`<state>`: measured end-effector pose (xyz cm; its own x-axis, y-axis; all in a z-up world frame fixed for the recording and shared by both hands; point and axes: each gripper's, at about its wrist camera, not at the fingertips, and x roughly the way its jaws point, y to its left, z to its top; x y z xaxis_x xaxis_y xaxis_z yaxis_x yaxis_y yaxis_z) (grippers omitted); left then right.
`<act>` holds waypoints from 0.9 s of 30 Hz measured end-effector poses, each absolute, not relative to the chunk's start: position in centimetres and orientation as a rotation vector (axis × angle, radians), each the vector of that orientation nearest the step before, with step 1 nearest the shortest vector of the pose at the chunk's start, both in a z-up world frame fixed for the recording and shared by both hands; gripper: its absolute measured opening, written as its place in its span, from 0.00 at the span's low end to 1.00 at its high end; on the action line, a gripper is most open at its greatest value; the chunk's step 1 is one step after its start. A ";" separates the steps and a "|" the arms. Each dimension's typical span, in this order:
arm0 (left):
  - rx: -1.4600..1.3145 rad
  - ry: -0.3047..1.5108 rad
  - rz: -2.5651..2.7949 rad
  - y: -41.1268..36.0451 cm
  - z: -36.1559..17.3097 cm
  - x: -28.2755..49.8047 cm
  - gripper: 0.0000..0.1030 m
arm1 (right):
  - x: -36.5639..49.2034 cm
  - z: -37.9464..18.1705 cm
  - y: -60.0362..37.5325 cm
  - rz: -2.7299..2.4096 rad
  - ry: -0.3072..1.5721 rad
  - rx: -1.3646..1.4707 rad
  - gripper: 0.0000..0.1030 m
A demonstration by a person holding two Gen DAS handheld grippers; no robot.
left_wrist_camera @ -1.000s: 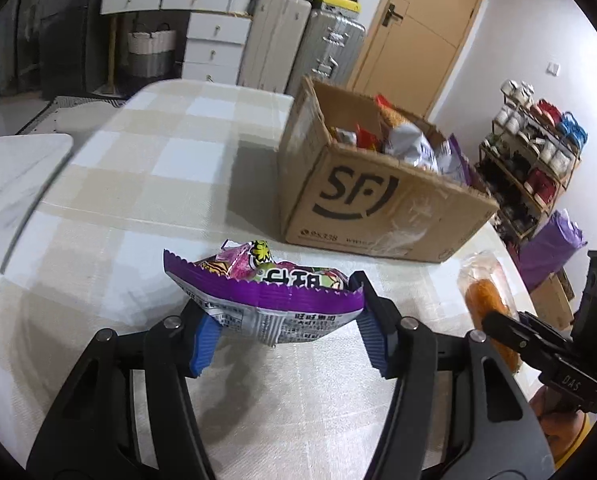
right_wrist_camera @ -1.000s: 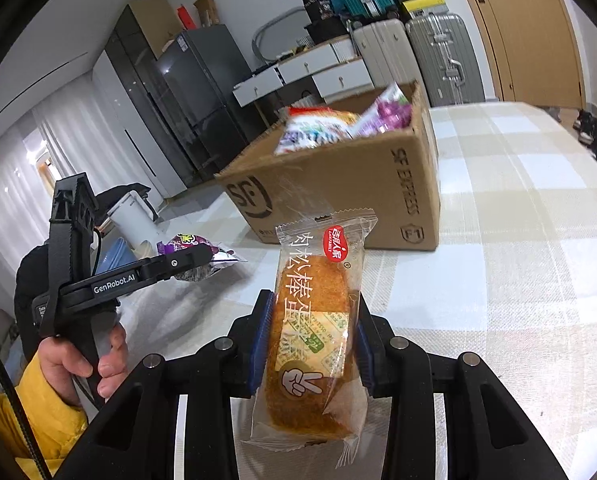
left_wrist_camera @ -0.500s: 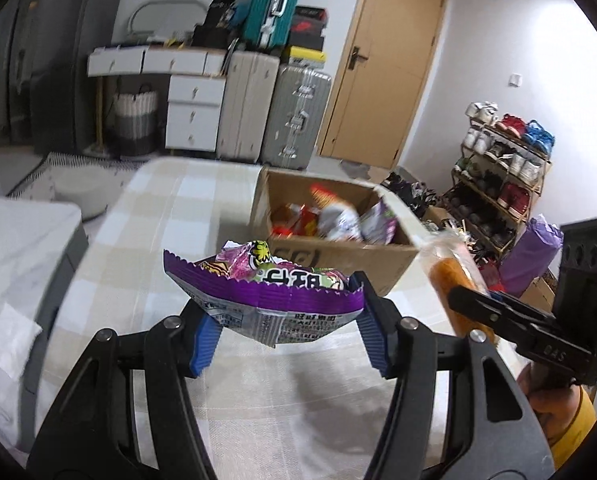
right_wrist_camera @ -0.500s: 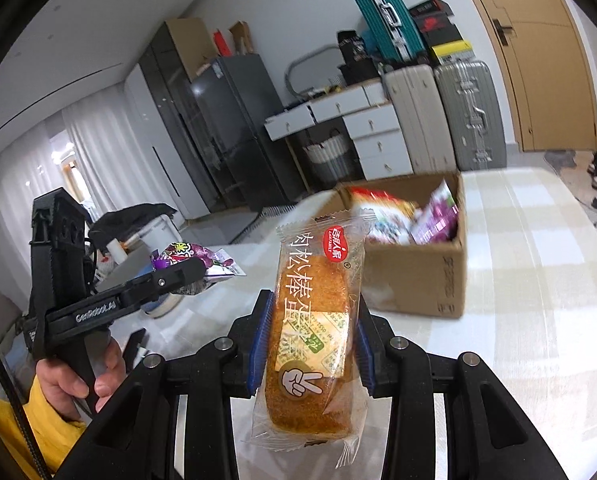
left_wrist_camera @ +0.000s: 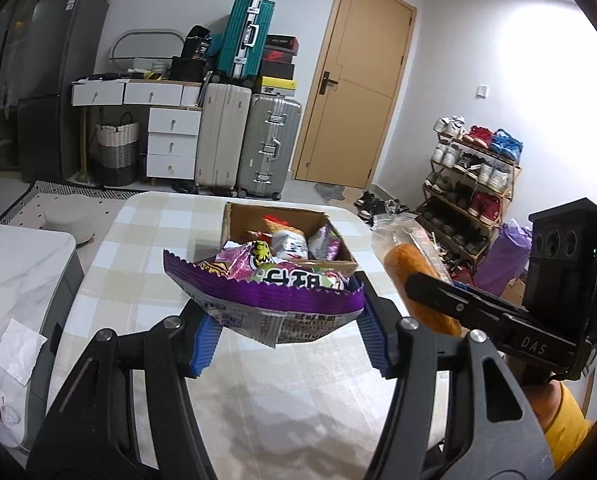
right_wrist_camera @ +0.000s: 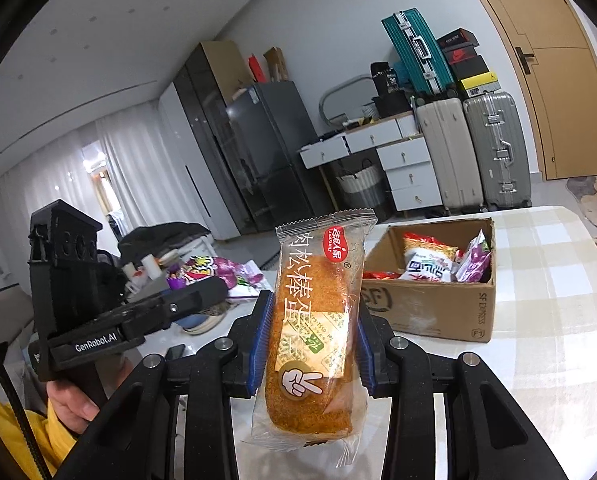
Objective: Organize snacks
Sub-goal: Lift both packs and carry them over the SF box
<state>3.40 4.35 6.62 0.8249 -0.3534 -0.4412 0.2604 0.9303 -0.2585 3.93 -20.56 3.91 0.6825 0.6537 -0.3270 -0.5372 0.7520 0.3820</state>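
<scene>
My left gripper (left_wrist_camera: 286, 344) is shut on a purple snack bag (left_wrist_camera: 266, 296) and holds it high above the checked table (left_wrist_camera: 146, 232). My right gripper (right_wrist_camera: 312, 350) is shut on an orange wrapped cake roll (right_wrist_camera: 314, 328), held upright in the air. The cake roll (left_wrist_camera: 414, 276) also shows at the right of the left wrist view, and the purple bag (right_wrist_camera: 218, 272) at the left of the right wrist view. The open cardboard box (left_wrist_camera: 238, 224) (right_wrist_camera: 438, 316), holding several snack packs, stands on the table beyond and below both grippers.
A grey-and-white side table (left_wrist_camera: 26, 264) with a paper scrap stands left of the checked table. Suitcases (left_wrist_camera: 250, 148), a drawer unit (left_wrist_camera: 170, 140), a door (left_wrist_camera: 358, 92) and a shoe rack (left_wrist_camera: 470, 184) lie beyond. A fridge (right_wrist_camera: 266, 152) stands by the far wall.
Both grippers have risen and drawn back from the box with their snacks still held. The box now looks smaller and farther, and more of the room shows.
</scene>
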 end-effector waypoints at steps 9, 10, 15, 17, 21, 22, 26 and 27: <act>-0.187 0.505 -0.347 3.3 7.2 0.6 0.55 | 2.2 4.6 -20.9 0.669 0.454 0.265 0.36; -0.186 0.505 -0.346 3.3 7.3 0.5 0.55 | 2.3 4.7 -20.9 0.670 0.452 0.266 0.36; -0.184 0.503 -0.341 3.2 7.7 0.5 0.55 | 2.4 5.2 -20.8 0.671 0.441 0.244 0.36; -0.177 0.498 -0.335 3.3 8.1 0.8 0.55 | 2.8 5.6 -20.8 0.668 0.437 0.233 0.36; -0.143 0.471 -0.316 3.2 8.9 1.8 0.55 | 4.0 6.2 -21.0 0.663 0.427 0.221 0.36; -0.144 0.473 -0.317 3.2 9.0 2.1 0.55 | 4.4 6.4 -21.1 0.662 0.426 0.221 0.36; -0.124 0.489 -0.314 2.8 9.1 4.3 0.56 | 6.7 7.2 -21.3 0.659 0.427 0.214 0.36; -0.119 0.495 -0.315 2.7 9.1 5.1 0.56 | 7.5 7.5 -21.4 0.658 0.424 0.209 0.36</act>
